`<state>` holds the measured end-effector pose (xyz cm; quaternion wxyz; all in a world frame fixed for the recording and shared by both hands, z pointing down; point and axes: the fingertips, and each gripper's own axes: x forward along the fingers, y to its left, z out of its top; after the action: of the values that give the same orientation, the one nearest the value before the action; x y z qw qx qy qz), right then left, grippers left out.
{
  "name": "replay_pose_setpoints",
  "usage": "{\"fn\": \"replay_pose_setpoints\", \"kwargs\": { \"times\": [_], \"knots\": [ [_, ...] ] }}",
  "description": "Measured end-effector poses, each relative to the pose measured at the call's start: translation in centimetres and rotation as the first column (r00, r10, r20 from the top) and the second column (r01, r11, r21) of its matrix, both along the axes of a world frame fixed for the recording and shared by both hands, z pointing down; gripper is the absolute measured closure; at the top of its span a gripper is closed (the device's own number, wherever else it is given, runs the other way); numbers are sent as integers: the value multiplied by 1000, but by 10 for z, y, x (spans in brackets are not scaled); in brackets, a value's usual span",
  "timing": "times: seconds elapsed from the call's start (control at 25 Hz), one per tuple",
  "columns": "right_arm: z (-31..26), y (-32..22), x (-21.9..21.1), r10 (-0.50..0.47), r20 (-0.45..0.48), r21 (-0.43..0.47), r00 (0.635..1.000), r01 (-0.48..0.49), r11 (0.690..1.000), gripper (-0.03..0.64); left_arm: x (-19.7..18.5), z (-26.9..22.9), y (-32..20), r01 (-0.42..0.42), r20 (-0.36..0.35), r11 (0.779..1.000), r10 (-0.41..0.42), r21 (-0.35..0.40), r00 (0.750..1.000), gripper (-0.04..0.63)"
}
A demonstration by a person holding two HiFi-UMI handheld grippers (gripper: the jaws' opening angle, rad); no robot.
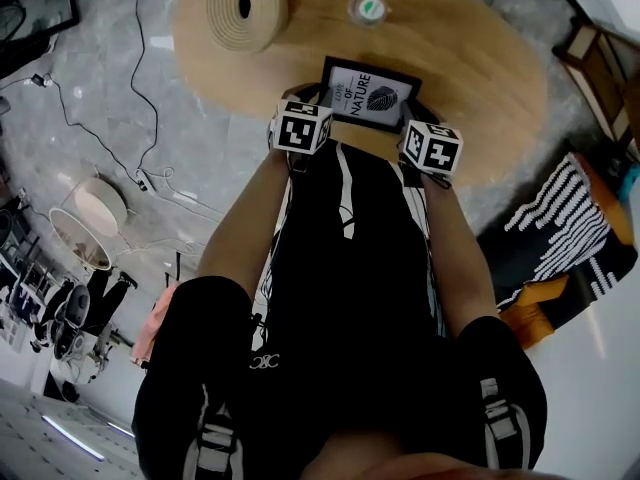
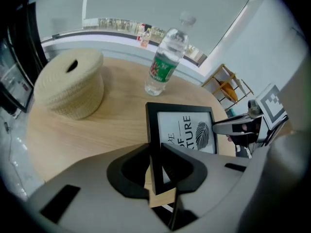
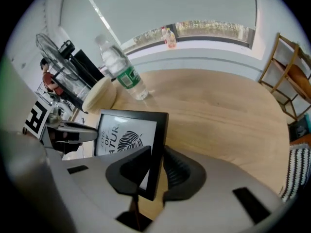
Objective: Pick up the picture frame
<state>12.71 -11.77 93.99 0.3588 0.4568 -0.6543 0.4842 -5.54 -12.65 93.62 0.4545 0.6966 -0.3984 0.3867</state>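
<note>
- While the picture frame [image 1: 368, 94] sits at the near edge of the wooden surface [image 1: 490, 63], in the upper middle of the head view, the left claw [image 1: 303, 120] is at its left end. In the left gripper view the frame's left black bar runs straight up between the jaws. Both pads look pressed against it, so this claw is grasping the picture frame.
- Between the two claws the frame's long axis runs left to right across the head view, with the print facing the person. Each claw takes one short side, and neither is nearer than the other. Whether the frame leans or lies flat I cannot tell.
- At the frame's right end, the right claw [image 1: 430, 146] mirrors the left. In the right gripper view the right black bar stands between its jaws, one pad on the print side and the ribbed pad on the outer side. It too appears clenched on the picture frame.
- As I judge it, the lift calls for both claws to rise together and level, since the frame spans the gap between them. An uneven rise could twist it out of one grip.
- Farther back on the surface, a woven basket [image 2: 70, 84] and a plastic bottle [image 2: 165, 62] stand well apart from the frame.
</note>
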Motion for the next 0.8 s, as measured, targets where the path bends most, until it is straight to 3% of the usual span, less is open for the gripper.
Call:
{"fn": "replay_pose_setpoints", "kwargs": {
  "times": [0.24, 0.48, 0.6, 0.8],
  "knots": [
    [-126, -18, 2, 54, 19, 198, 998, -57, 979, 523, 1, -124, -23, -28, -27, 981, 34, 193, 999, 508],
    [-277, -28, 17, 100, 50, 422, 994, -112, 900, 526, 15, -268, -38, -29, -52, 922, 53, 386, 997, 508],
    [-356, -33, 21, 101, 68, 534, 993, -122, 836, 526, 19, -344, -43, -29, -73, 873, 74, 487, 995, 508],
    [-472, -51, 21, 101, 81, 704, 992, -128, 698, 529, 20, -455, -61, -23, -83, 765, 99, 644, 992, 508]
  ]
}}
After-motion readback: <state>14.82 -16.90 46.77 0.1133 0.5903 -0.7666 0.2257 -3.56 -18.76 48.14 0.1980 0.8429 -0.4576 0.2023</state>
